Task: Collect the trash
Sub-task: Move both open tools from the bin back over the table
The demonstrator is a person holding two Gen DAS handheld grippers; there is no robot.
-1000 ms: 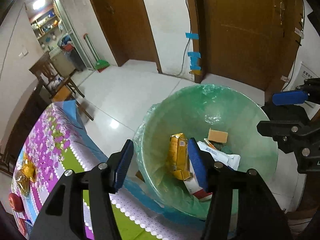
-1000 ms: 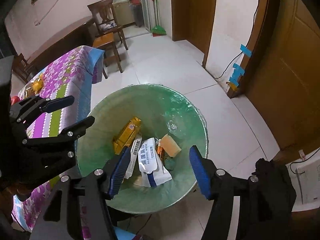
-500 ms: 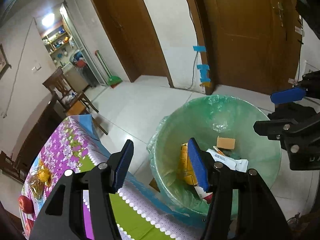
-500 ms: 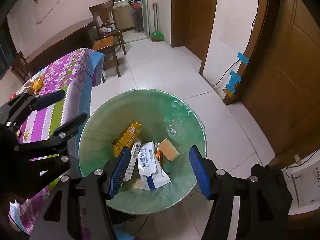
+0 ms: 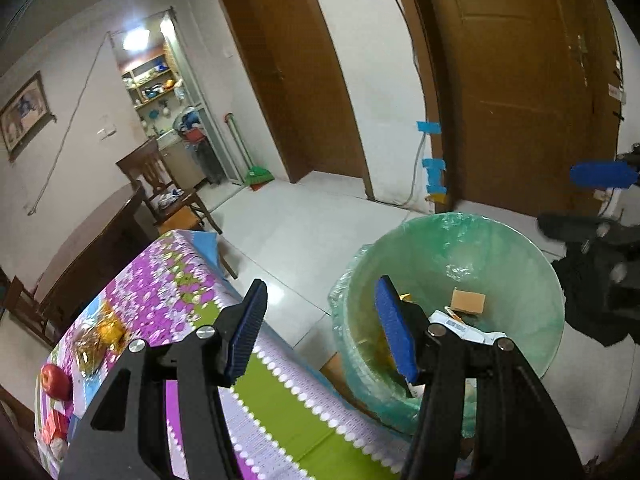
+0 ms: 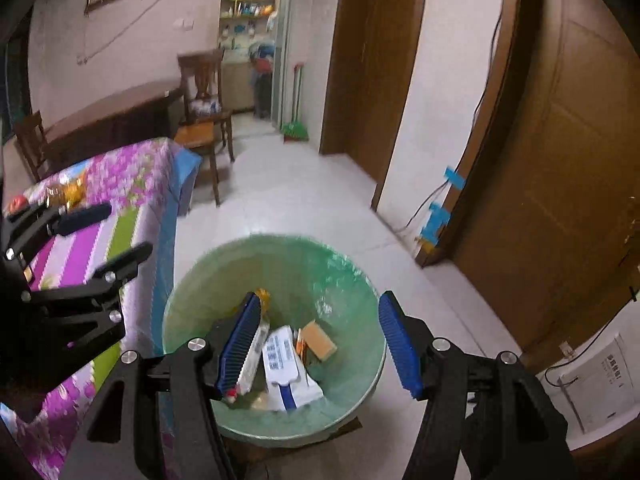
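A trash bin (image 5: 520, 264) lined with a green bag stands on the floor beside the table; it also shows in the right wrist view (image 6: 288, 272). It holds a white wipes packet (image 6: 284, 364), a brown card piece (image 6: 320, 344) and a yellow wrapper (image 6: 262, 296). My left gripper (image 5: 320, 328) is open and empty above the table's edge, left of the bin. My right gripper (image 6: 320, 340) is open and empty above the bin. The right gripper's blue pad (image 5: 600, 174) shows in the left wrist view.
The table (image 5: 168, 280) has a purple floral and green cloth, with a red apple (image 5: 56, 380) and a yellow wrapped item (image 5: 100, 336) on it. Wooden chair (image 6: 204, 104), dark table behind, brown doors (image 5: 520, 80), white tiled floor (image 6: 288, 192).
Both grippers have risen and tilted up from the bin. More of the room and table is in view. The bin sits lower in both views. Jaws stay open.
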